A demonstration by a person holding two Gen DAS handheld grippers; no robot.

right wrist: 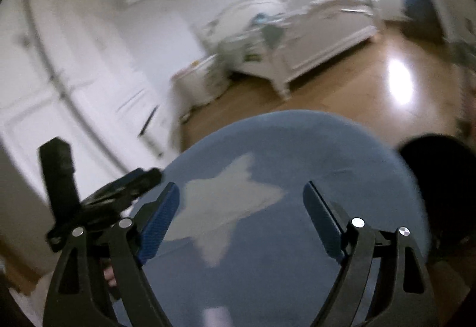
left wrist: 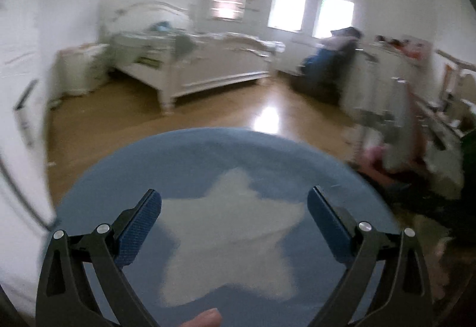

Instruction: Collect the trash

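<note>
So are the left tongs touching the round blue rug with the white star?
Cannot tell. In the left wrist view the left tongs stand open and empty over the blue rug, but looking down along the fingers hides any gap beneath them.

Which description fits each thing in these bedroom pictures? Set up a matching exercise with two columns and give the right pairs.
Things:
1. rug
2. star
3. bed frame
4. floor

Descriptions:
A. white shape in the middle of the rug
B. shiny brown wood
C. round and blue
D. white, standing under the windows

Pairs: 1-C, 2-A, 3-D, 4-B
</note>
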